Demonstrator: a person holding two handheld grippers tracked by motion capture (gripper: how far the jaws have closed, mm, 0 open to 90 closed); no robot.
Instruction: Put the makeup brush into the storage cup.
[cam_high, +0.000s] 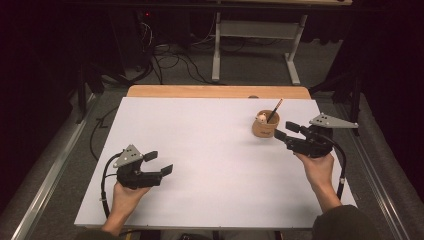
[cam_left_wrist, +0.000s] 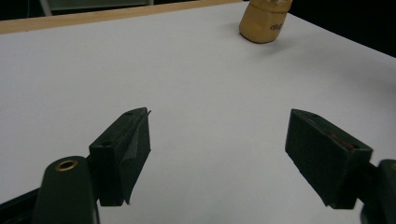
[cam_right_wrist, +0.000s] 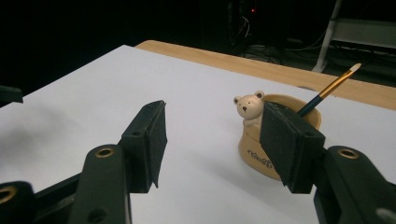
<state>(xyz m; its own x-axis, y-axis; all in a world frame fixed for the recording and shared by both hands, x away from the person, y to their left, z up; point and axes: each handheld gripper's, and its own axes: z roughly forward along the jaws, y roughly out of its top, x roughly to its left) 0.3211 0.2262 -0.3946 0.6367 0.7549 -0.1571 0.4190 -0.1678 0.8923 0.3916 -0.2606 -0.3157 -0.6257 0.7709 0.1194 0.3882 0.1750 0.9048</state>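
The cup (cam_high: 264, 127) is tan, stands upright on the white bench (cam_high: 210, 165), and serves as the reference point. It sits toward the far right part of the bench top, short of the wooden strip (cam_high: 215, 91) along the far edge. A small bear figure (cam_right_wrist: 250, 106) sits at its rim. A paintbrush (cam_right_wrist: 329, 88) stands in the cup, leaning, with its pale tip uppermost. Dark lettering on the cup wall is too small to read.

The right tongs (cam_high: 286, 131) lie just beside the cup, on its right. Their jaws stand apart with nothing between them. In the right gripper view one jaw overlaps the cup wall; whether it touches cannot be told. The right hand (cam_high: 316, 167) holds them from the near side.

The left tongs (cam_high: 161, 163) lie well apart from the cup, toward the near left of the bench. Their jaws stand wide apart over bare bench top, gripping nothing. The left hand (cam_high: 126, 197) holds them.

Beyond the cup, past the wooden strip, a grey frame (cam_high: 257, 40) and loose cables (cam_high: 170, 62) occupy the floor.
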